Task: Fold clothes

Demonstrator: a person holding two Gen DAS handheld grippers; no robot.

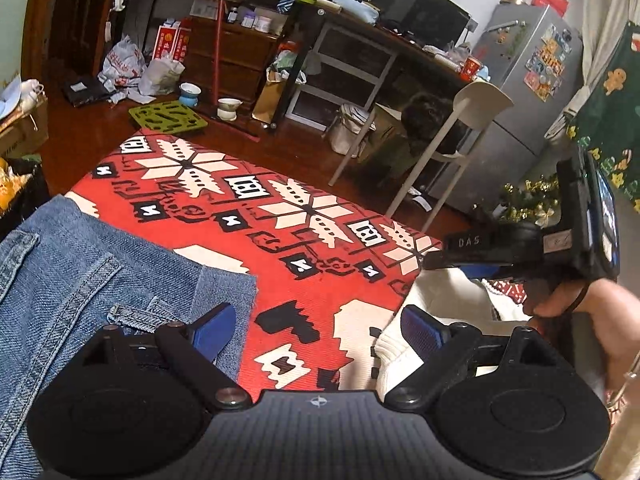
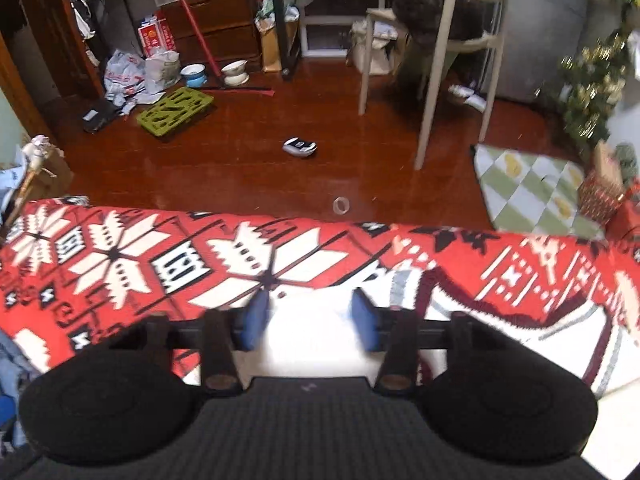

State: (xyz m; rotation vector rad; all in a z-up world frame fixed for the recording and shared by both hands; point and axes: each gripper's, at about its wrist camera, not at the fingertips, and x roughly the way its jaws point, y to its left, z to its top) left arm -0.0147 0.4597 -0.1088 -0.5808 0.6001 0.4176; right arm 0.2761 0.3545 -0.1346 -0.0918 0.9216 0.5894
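Blue denim jeans (image 1: 80, 280) lie on the left of a red, white and black patterned blanket (image 1: 304, 280). My left gripper (image 1: 318, 330) is open over the blanket, its left pad above the denim's edge and its right pad by a white knit sweater (image 1: 440, 304). The right gripper (image 1: 444, 258) shows side-on at the right, held by a hand (image 1: 596, 304). In the right wrist view the right gripper (image 2: 310, 320) is open, low over the white sweater (image 2: 312, 344), whose red-patterned part (image 2: 520, 292) spreads to the right. A bit of denim (image 2: 8, 360) shows at the left edge.
Beyond the blanket's far edge (image 2: 280, 220) is a wooden floor with a tape roll (image 2: 341, 205), a small black-and-white object (image 2: 299, 147) and a green mat (image 2: 174, 111). A pale chair (image 2: 452, 40), a checked rug (image 2: 528, 188), a small Christmas tree (image 2: 592, 92) and a fridge (image 1: 532, 92) stand further off.
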